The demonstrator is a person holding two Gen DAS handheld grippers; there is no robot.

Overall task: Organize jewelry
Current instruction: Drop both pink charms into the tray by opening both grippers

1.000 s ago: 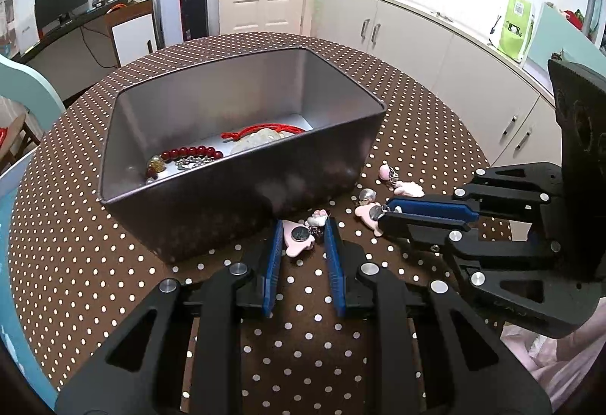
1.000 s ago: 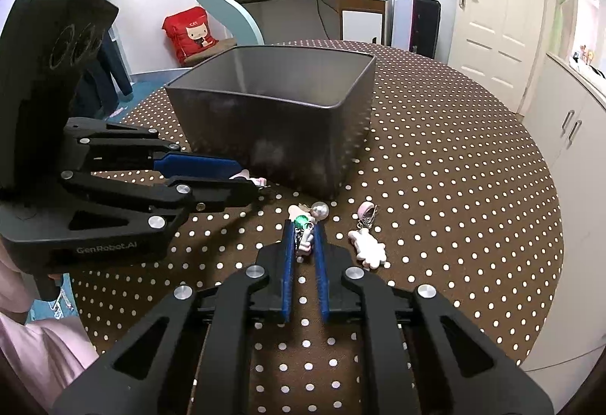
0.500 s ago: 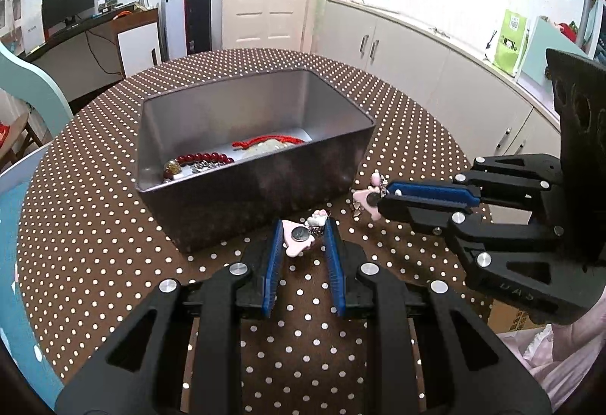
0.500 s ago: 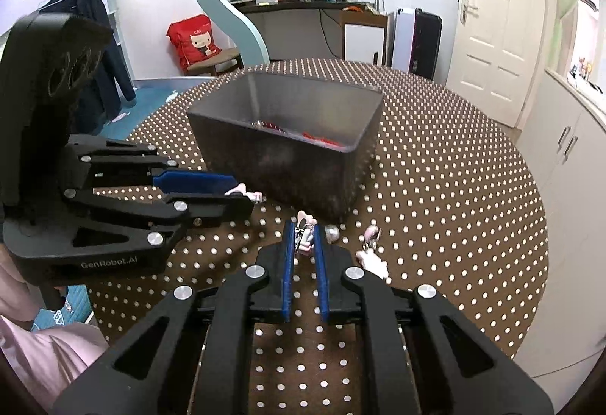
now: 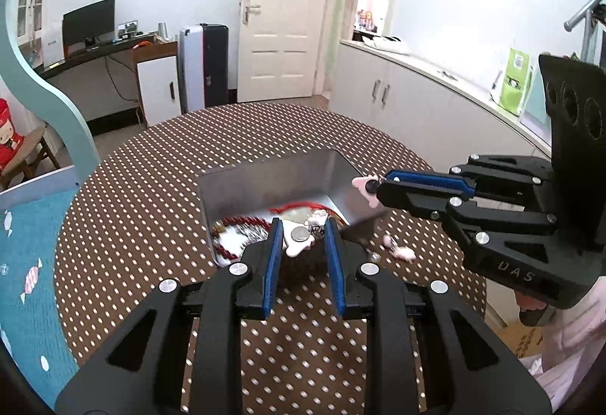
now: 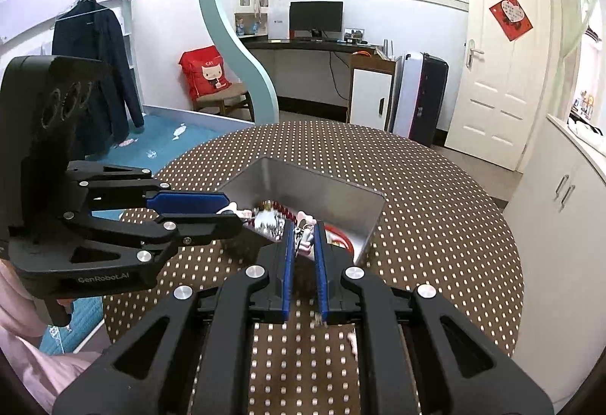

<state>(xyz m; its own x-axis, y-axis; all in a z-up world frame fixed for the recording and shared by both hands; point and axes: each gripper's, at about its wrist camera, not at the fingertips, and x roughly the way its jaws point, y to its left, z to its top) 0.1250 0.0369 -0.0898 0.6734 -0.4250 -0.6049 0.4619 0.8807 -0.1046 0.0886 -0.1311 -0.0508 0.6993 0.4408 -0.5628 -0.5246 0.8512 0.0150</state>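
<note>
My left gripper (image 5: 303, 237) is shut on a pink charm with a silver disc (image 5: 299, 239), held in the air over the near wall of the grey metal box (image 5: 265, 184). My right gripper (image 6: 304, 241) is shut on a second pink and white charm (image 6: 305, 231), lifted above the box's (image 6: 325, 193) near side. Seen from the left wrist, the right gripper (image 5: 378, 191) carries its charm (image 5: 361, 184) beside the box's right corner. The box holds a red bead bracelet (image 5: 227, 250) and a red cord (image 5: 299, 205). Another pink charm (image 5: 401, 253) lies on the table right of the box.
The round table wears a brown cloth with white dots (image 5: 151, 225). White cabinets (image 5: 416, 104) run along the right, and a blue mat (image 5: 22, 263) lies off the table's left edge. A pink sleeve (image 6: 22, 358) shows at the lower left of the right wrist view.
Both grippers have risen off the table, each carrying its pink charm, and now hang over the box's near side. The loose charm stays on the cloth.
</note>
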